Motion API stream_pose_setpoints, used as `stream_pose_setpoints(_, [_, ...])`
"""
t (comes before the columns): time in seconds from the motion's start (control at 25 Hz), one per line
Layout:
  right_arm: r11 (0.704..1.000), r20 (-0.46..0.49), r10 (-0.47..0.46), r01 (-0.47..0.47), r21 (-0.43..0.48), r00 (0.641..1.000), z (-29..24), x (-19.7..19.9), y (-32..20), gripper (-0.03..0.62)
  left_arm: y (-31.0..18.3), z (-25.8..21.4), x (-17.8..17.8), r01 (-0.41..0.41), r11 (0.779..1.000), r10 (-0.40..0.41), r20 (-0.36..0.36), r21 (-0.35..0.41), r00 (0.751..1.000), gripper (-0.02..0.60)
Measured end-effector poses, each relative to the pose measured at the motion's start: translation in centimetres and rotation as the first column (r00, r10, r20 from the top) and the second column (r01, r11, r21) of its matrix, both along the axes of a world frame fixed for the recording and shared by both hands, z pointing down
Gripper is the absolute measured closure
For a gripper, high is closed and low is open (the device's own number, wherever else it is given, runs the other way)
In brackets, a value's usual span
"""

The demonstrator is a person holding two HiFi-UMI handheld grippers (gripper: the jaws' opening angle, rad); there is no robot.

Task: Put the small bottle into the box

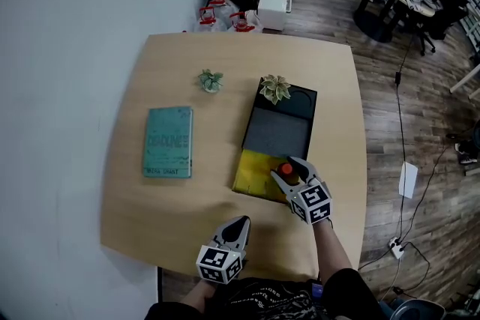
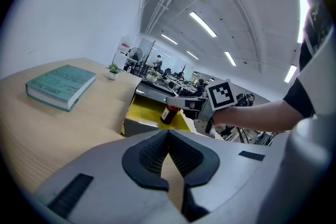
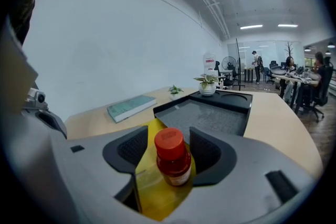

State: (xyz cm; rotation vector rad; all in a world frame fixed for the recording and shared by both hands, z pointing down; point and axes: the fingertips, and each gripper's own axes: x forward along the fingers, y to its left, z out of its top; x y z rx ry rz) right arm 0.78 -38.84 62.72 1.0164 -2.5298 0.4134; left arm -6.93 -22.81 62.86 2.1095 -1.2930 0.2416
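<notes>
- Wooden table with rounded corners, white wall along its left side, plank floor to the right.
- Long black box right of table centre: grey floor in the middle, yellow section at the near end, black recessed part at the far end.
- Teal book flat on the table, left of the box and well apart from it.
- Right gripper reaching in over the yellow section from the near right, marker cube facing up. Jaws apart, one on each side of the bottle; narrow gap visible beside the cap in the right gripper view, so no squeeze on it.
- Left gripper low over the bare table near the front edge, just short of the box's near end. Jaw tips together, nothing between them; bare wood visible through the slot behind the tips in the left gripper view.
- Plant in a pot at the far end of the box.
- Second plant on the table, left of the box's far end, beyond the book.
- Bottle: dark red-brown body, red cap, pale label. Inside the box, on the yellow section, cap up, between the right gripper's jaws. In the left gripper view, just under the right gripper's tip and leaning a little.
</notes>
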Motion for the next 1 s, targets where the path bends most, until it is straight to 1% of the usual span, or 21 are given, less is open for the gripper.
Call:
stream_pose_setpoints(0.2, [1.0,0.044,0.011,-0.012,0.023,0.999,-1.8,0.3,0.2,0.333,0.0,0.1,-0.9,0.032,0.999,-0.032,0.012,0.003,0.999,0.578])
stream_pose_setpoints(0.44, [0.995,0.029,0.064,-0.066,0.078,0.998,-4.1,1.2,0.7,0.333,0.1,-0.3,-2.2,0.063,0.998,-0.064,0.033,0.024,0.997,0.578])
stream_pose_setpoints(0.48, [0.995,0.03,0.062,-0.064,0.081,0.998,-4.6,1.3,1.1,0.315,0.2,-0.5,-2.3,0.069,0.997,-0.07,0.033,0.028,0.997,0.578])
stream_pose_setpoints(0.52, [0.995,0.033,0.057,-0.06,0.083,0.998,-5.0,1.3,1.5,0.254,0.4,-0.7,-2.3,0.073,0.997,-0.074,0.033,0.033,0.997,0.578])
stream_pose_setpoints(0.76, [0.99,0.076,0.046,-0.056,0.128,0.996,-9.0,1.5,5.0,0.255,1.8,-2.9,-2.3,0.079,0.993,-0.082,0.037,0.086,0.996,0.578])
stream_pose_setpoints(1.0, [0.981,0.109,0.054,-0.073,0.18,0.993,-12.2,2.0,10.2,0.255,4.1,-5.2,-2.5,0.081,0.985,-0.089,0.042,0.155,0.995,0.577])
